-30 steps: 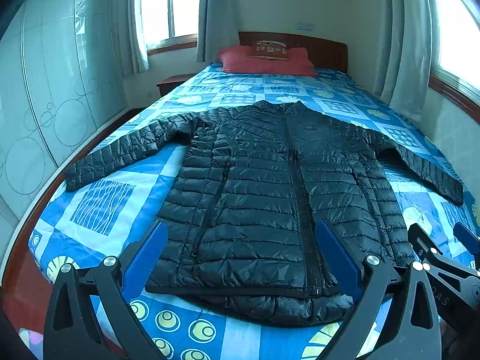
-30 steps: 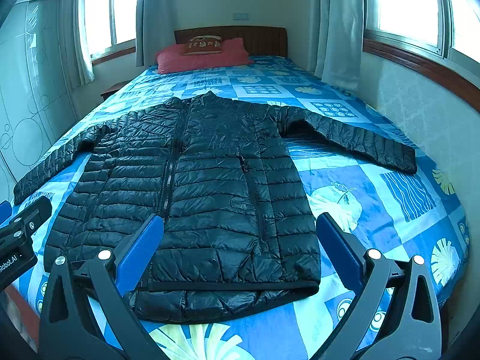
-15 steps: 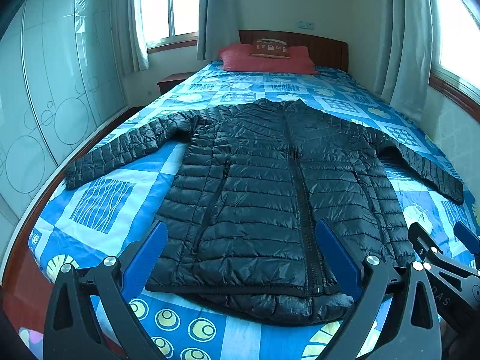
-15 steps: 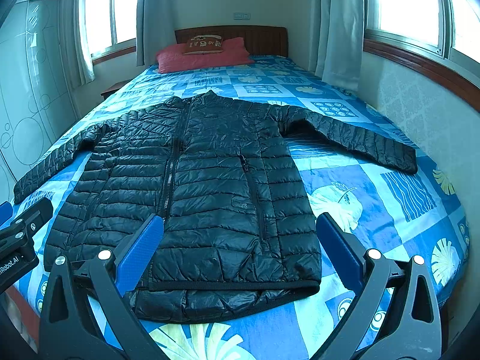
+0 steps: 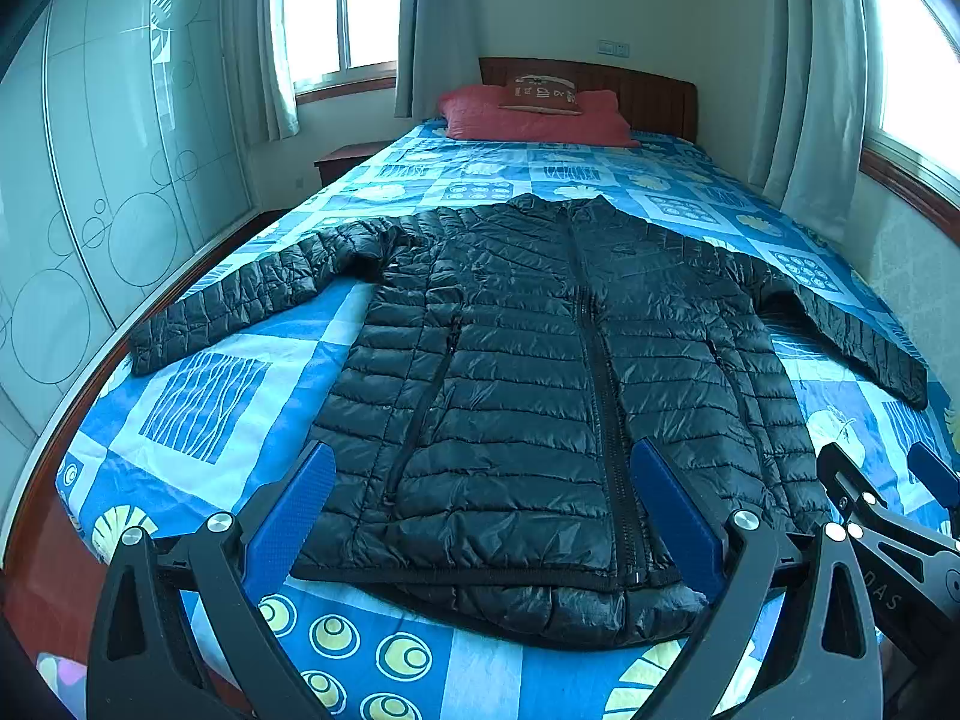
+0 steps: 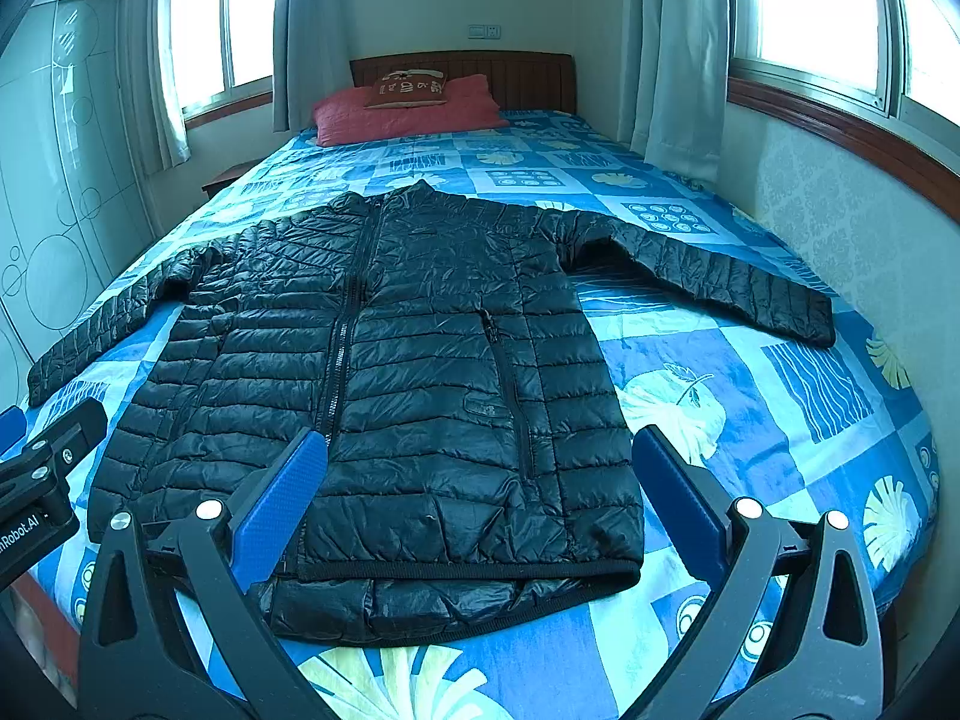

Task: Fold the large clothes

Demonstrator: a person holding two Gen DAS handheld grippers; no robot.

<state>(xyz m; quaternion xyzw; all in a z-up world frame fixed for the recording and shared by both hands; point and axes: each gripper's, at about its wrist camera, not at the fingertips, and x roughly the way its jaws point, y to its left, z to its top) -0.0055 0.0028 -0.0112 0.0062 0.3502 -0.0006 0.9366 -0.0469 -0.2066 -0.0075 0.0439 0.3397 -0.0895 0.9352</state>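
Bed w/ blue patchwork bedspread fills most of the room, wooden headboard at the far end against a pale wall. Black puffer jacket lies flat, zip up, on the near half of the bed, hem just short of the foot edge, collar pointing toward the head end; one sleeve runs out to the left edge, the other to the right edge. Red pillow w/ a small brown cushion on top sits at the head end. Frosted wardrobe doors stand along the left side, curtained windows on the far left and right walls. Left gripper and right gripper both hover over the foot edge, blue fingers spread wide, nothing pinched, not touching the jacket.
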